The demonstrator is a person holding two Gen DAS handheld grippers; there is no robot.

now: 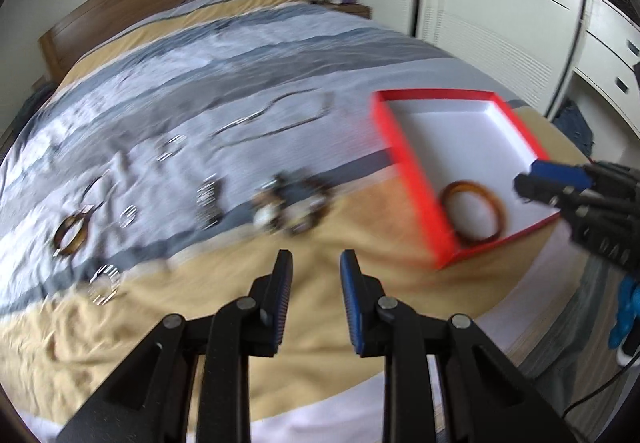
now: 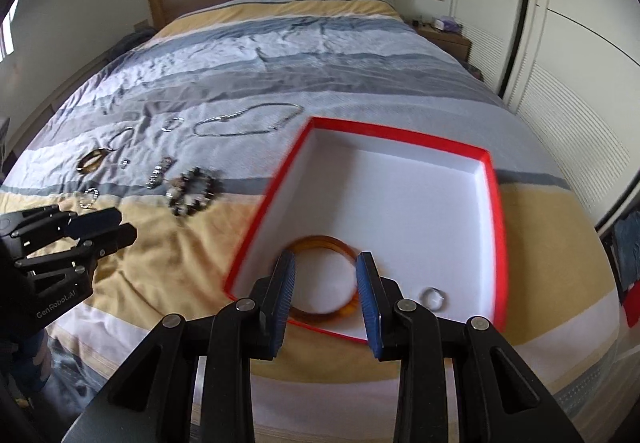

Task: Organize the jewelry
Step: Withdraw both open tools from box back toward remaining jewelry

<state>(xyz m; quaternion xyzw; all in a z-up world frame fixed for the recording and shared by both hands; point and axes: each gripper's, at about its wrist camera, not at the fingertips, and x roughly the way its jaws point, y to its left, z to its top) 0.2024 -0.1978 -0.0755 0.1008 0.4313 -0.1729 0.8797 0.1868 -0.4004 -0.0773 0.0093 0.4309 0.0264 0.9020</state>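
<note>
Right gripper [image 2: 325,275] spread wide, holding nothing, poised over the near corner of the red box [image 2: 493,203]; amber bangle [image 2: 320,317] and a small silver ring [image 2: 433,299] lie on the box's white floor. Left gripper [image 1: 315,270] parted, empty, above the yellow band of the bedspread [image 1: 312,43]. Beyond: beaded bracelet [image 2: 193,191], another amber bangle [image 2: 91,159], small rings, then the chain necklace [image 2: 250,119]. Left view motion-blurred.

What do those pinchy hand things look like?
Both look the same. The left gripper and right gripper are black plastic linkages with round silver pins at the joints. Each finger ends in a flat, ribbed blue pad. Small white lettering reading GenRobot.AI marks the left one's side.
</note>
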